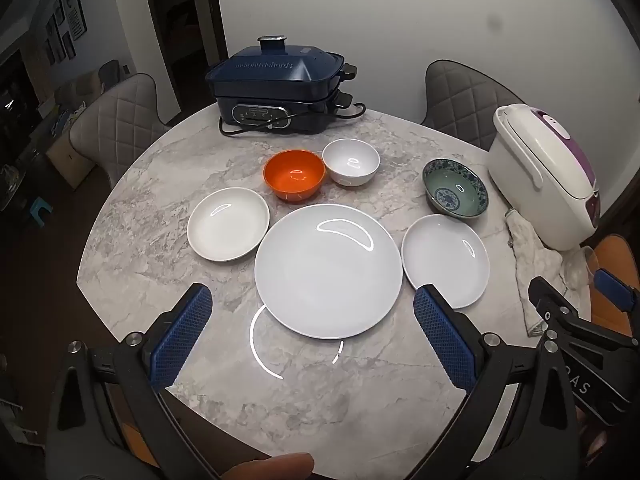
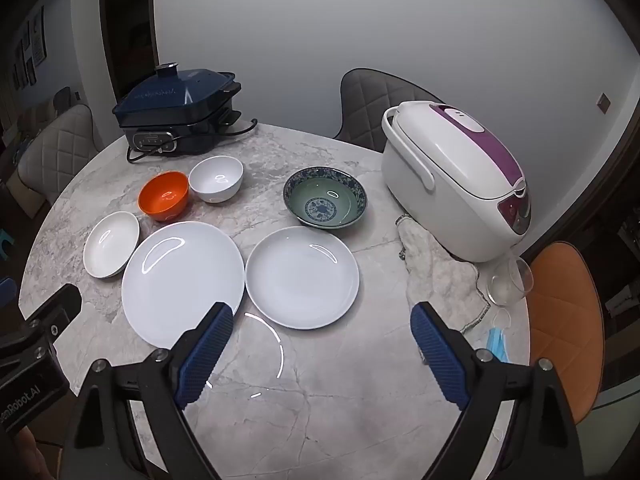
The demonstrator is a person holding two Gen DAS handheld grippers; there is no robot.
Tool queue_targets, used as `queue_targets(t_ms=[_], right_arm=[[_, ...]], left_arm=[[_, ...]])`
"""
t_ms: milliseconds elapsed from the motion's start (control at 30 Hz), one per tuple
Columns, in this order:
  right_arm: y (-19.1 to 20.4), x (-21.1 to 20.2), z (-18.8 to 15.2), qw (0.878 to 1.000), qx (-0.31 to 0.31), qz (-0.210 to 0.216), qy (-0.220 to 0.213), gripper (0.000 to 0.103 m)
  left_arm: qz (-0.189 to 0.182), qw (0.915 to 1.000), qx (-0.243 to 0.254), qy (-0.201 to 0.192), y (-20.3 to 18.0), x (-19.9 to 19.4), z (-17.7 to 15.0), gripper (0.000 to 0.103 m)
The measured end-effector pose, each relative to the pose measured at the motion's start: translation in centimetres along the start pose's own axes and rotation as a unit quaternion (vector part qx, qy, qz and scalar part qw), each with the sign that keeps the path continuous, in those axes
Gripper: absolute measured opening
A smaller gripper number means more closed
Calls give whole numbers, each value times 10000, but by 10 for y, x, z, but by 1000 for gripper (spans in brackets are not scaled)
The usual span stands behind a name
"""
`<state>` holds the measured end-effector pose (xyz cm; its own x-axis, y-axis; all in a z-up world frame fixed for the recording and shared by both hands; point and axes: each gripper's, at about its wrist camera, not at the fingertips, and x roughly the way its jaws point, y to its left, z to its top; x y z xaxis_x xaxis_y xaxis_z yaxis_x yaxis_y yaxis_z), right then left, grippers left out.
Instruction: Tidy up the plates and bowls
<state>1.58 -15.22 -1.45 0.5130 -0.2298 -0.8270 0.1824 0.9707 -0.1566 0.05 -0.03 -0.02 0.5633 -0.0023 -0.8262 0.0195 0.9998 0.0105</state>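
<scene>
A large white plate (image 1: 328, 272) (image 2: 182, 282) lies in the middle of the marble table (image 1: 160, 184). A small white plate (image 1: 228, 224) (image 2: 111, 250) lies to its left, a medium white plate (image 1: 446, 260) (image 2: 302, 278) to its right. Behind stand an orange bowl (image 1: 294, 175) (image 2: 164, 196), a white bowl (image 1: 351, 162) (image 2: 216, 179) and a green-and-blue patterned bowl (image 1: 456, 192) (image 2: 325, 197). My left gripper (image 1: 312, 304) is open and empty above the large plate's near edge. My right gripper (image 2: 322, 320) is open and empty near the medium plate's near edge.
A dark blue electric cooker (image 1: 278, 84) (image 2: 178, 110) stands at the table's back. A white-and-purple rice cooker (image 1: 548, 176) (image 2: 456, 180) stands at the right, with a cloth (image 2: 440, 276), a tipped glass (image 2: 510, 282) and a face mask (image 2: 498, 344) near it. Chairs surround the table.
</scene>
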Motion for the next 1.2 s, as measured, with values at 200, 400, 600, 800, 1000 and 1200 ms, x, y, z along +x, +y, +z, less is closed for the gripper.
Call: queue_targets(t_ms=[200, 400, 600, 800, 1000, 1200], right_arm=[[1, 1, 0, 10000, -20, -17, 20, 92], [1, 2, -1, 10000, -19, -23, 20, 92], [1, 3, -1, 10000, -20, -19, 30, 92], [1, 4, -1, 10000, -17, -17, 31, 92], [2, 4, -2, 10000, -20, -18, 43, 92], [2, 5, -1, 10000, -22, -20, 54, 92]], left_arm=[[-19, 10000, 23, -25, 0, 0, 1, 102], [28, 10000, 10, 7, 1, -1, -6, 102], [32, 10000, 7, 16, 2, 1, -7, 102], [34, 10000, 4, 18, 1, 3, -9, 102], [32, 10000, 4, 26, 0, 4, -11, 102], [28, 10000, 9, 38, 0, 4, -11, 102]])
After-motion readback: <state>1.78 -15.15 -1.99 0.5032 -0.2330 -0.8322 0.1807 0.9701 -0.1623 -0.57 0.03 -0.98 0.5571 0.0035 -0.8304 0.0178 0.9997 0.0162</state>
